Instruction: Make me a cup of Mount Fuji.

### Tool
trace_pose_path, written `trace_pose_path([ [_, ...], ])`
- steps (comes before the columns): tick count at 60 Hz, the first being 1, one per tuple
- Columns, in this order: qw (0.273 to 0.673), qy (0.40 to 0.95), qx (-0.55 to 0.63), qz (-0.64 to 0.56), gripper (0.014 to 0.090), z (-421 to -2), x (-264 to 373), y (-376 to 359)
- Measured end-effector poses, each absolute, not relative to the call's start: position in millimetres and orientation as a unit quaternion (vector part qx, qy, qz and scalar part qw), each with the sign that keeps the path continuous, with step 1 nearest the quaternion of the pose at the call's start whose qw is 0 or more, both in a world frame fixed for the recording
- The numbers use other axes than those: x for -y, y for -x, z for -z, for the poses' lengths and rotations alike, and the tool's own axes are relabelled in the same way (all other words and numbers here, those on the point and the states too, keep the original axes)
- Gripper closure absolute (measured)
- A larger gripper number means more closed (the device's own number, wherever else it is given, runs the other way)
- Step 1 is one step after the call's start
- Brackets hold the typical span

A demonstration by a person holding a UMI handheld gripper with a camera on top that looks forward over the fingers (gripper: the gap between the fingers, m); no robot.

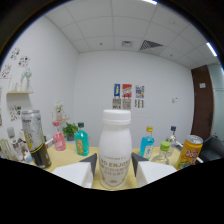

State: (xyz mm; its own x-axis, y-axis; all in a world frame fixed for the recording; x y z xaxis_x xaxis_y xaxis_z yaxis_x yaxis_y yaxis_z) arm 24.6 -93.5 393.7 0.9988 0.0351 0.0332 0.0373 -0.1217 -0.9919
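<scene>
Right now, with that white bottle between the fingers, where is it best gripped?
Grip the white bottle on its straight-sided body, below the cap, coming from the front as the gripper does now. It appears upright, with flat-looking sides for the fingers. Whether they already press on it cannot be seen.

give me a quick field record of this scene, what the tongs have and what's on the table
tongs: shut on white bottle
white bottle: upright, white cap, pressed by both fingers
tall dark can: to one side of the bottle, nearer
teal bottle: behind, upright
blue bottle: behind, on the other side
yellow can: far side, tilted in view
table: yellowish top
wall posters: on far wall
</scene>
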Motion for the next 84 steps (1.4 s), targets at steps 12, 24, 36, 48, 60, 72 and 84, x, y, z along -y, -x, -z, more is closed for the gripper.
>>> trace_pose_path([
  [12, 0.662, 0.749, 0.018, -0.007, 0.0544, -393, 92, -25],
  [24, 0.657, 0.753, 0.023, -0.019, 0.0566, -402, 102, -22],
  [36, 0.689, 0.722, 0.036, -0.057, 0.0567, -443, 156, -19],
  [48, 0.681, 0.731, 0.034, -0.039, 0.0567, -393, 206, -53],
  [60, 0.621, 0.782, -0.001, -0.047, 0.0568, -266, 227, -88],
  [72, 0.578, 0.815, -0.012, -0.027, 0.0567, -172, 226, -115],
  [84, 0.555, 0.827, 0.081, 0.044, 0.0567, -126, 218, -120],
])
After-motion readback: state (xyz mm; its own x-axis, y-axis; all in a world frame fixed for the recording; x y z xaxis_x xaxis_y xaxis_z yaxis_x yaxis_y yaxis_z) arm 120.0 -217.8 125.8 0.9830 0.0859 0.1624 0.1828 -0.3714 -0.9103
